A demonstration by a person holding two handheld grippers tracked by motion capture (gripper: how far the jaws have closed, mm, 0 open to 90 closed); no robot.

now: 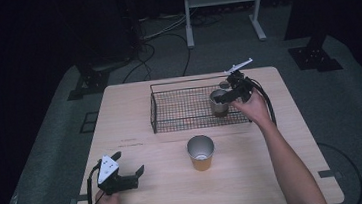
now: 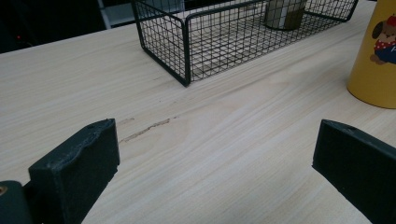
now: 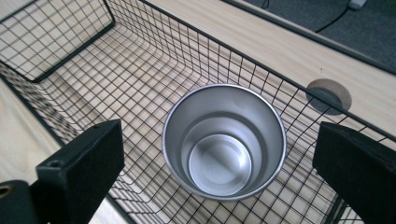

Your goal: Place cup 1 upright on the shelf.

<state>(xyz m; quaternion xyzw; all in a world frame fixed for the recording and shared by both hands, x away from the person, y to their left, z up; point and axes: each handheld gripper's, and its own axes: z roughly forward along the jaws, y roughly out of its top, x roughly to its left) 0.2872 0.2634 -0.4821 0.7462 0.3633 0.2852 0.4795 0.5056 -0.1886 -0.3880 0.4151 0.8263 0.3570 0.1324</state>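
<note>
Standing on the pale wooden table (image 1: 135, 116) is a black wire basket (image 1: 170, 114), and a steel cup (image 3: 224, 140) sits upright inside its right end. A yellow cup (image 1: 201, 152) stands in front of the basket. The right tongs (image 1: 228, 95) hang wide open around the steel cup, gripping nothing. The left tongs (image 1: 131, 173) rest near the table's front-left corner, wide open and empty.
</note>
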